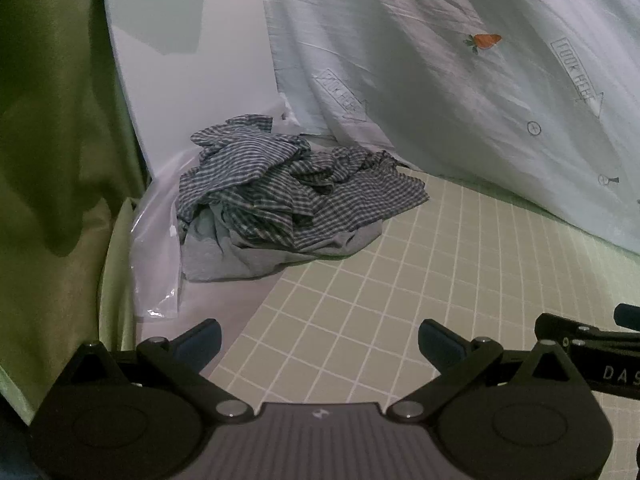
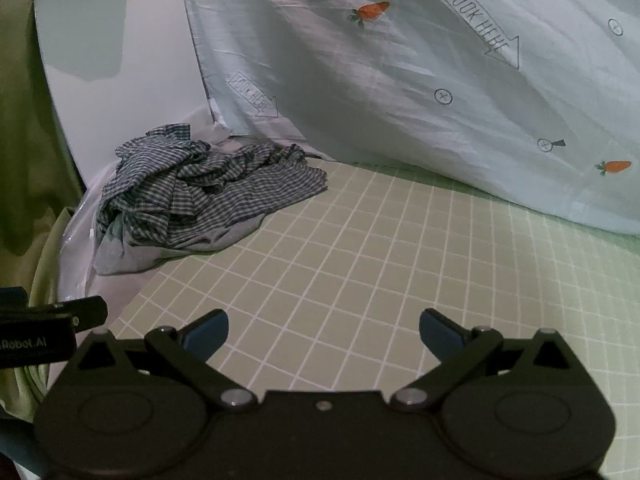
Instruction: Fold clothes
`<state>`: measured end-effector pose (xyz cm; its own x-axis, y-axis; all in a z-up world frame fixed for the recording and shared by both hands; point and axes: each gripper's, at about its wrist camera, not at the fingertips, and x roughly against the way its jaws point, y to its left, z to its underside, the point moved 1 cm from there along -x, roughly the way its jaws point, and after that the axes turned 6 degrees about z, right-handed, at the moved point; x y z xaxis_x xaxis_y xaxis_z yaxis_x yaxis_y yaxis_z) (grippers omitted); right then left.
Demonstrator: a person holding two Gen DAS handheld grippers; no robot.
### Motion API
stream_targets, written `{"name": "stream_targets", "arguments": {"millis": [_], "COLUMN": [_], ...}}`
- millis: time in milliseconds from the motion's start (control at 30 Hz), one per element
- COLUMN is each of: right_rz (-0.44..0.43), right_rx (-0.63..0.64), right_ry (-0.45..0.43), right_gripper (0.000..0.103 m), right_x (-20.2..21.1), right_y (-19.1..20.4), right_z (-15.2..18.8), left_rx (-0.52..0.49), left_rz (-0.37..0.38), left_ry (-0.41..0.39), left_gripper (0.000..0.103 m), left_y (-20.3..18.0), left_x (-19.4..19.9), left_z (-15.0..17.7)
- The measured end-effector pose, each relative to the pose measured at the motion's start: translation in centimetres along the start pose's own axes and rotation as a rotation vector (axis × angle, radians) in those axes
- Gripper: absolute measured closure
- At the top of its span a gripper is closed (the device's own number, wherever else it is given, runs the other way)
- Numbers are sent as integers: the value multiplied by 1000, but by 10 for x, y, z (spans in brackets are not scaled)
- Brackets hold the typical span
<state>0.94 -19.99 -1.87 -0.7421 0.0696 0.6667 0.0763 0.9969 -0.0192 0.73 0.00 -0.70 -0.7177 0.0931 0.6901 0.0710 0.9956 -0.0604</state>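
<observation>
A crumpled blue-and-white checked garment (image 1: 288,188) lies in a heap on top of a grey garment (image 1: 240,256) at the far left of the green grid mat (image 1: 400,300). The heap also shows in the right wrist view (image 2: 200,192), with the grey garment (image 2: 132,256) under it. My left gripper (image 1: 320,340) is open and empty, well short of the heap. My right gripper (image 2: 324,332) is open and empty, above the mat (image 2: 380,260) to the right of the heap.
A pale blue sheet (image 1: 460,80) printed with carrots and arrows hangs behind the mat, also in the right wrist view (image 2: 440,80). A clear plastic bag (image 1: 156,264) lies left of the heap. Green fabric (image 1: 52,140) drapes at the far left.
</observation>
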Motion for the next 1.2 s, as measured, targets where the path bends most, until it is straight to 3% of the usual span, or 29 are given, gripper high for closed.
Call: {"name": "stream_targets", "arguments": {"millis": [1200], "right_rz": [0], "right_rx": [-22], "right_ry": [13], "right_gripper": [0], "right_x": [-5], "right_y": [1], "right_z": [-3], "left_rx": [-26], "left_rz": [4], "left_ry": [29], "left_gripper": [0], "left_y": [-6], "left_x": [-12], "left_z": [-8]}}
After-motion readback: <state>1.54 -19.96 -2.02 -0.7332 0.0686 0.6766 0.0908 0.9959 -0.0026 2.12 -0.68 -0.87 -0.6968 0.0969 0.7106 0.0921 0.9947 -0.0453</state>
